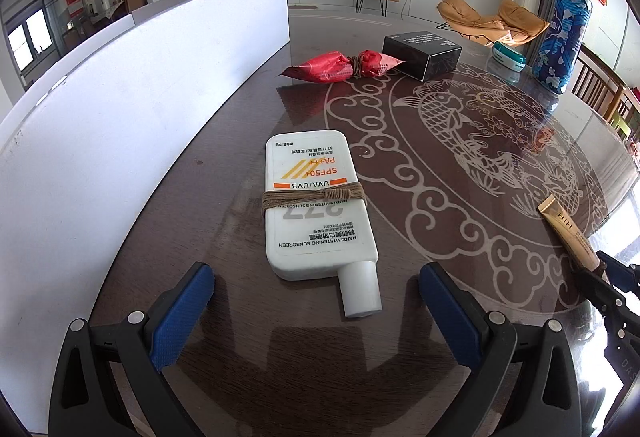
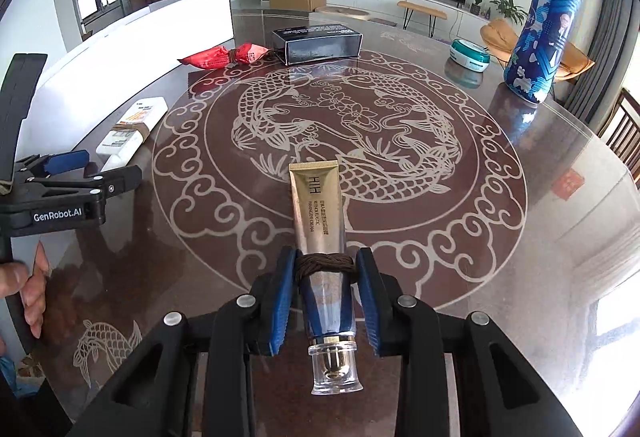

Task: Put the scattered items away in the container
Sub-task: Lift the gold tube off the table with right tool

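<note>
Nearest the right wrist camera, the gold cream tube [image 2: 318, 221] sits clamped in the right gripper [image 2: 325, 301], jaws pressed at its cord-wrapped waist, cap toward the lens, probably so it carries level. The left gripper [image 1: 316, 305] hangs with jaws wide apart before the white sunscreen bottle [image 1: 316, 205], likely its next pick. Beyond lie the red packet [image 1: 344, 65] and black box [image 1: 422, 51] on the surface [image 1: 460, 157]; the white container [image 1: 120, 141] stands alongside.
</note>
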A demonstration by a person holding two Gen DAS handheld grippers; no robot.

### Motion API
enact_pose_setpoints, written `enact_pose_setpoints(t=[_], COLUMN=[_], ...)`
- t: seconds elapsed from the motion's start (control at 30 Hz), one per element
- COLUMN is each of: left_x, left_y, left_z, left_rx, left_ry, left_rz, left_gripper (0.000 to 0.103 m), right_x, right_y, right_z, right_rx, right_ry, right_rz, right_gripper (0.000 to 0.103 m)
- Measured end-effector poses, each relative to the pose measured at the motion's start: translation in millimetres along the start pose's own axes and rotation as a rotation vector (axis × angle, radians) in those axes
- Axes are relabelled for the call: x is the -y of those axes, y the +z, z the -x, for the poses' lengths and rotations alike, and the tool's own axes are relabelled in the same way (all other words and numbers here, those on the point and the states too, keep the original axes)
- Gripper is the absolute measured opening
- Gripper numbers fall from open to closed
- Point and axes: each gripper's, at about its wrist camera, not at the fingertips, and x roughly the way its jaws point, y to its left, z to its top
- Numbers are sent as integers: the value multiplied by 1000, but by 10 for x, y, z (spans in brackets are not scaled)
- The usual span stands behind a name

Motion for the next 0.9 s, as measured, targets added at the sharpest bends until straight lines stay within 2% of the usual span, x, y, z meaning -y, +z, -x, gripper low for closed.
enact_pose_setpoints(t=[0.1,0.17,0.23,0.3,0.53,0.77,0.83,0.9], left_x=[1,0,1,1,1,-6,-6,-5], left_y=[0,-2,-1,-1,-3,2,3,1], left_z=[0,0,0,0,-2,13,14,20], left_rx=[0,0,0,0,0,-2,-2,-3], left_ry=[0,0,0,0,0,-5,-5,-9], left_rz=[0,0,0,0,0,-2,-2,-4], left_gripper=[103,103,103,103,103,103,103,103], right_x=[33,77,125,145,93,85,75,88], right_y=[-25,-19,-16,-27,-108,-110,-106,-106], right_z=[14,9,-8,-7,10,1,-16,-31], right_rx=[-4,-7,-7,1,17,12,4,-3], right_ry=[4,3,-1,5,15,24,19,19], right_rz=[-22,-41,-56,-56,-36,-34,-29,-36], right_gripper=[37,45,57,59,76,80,90,93])
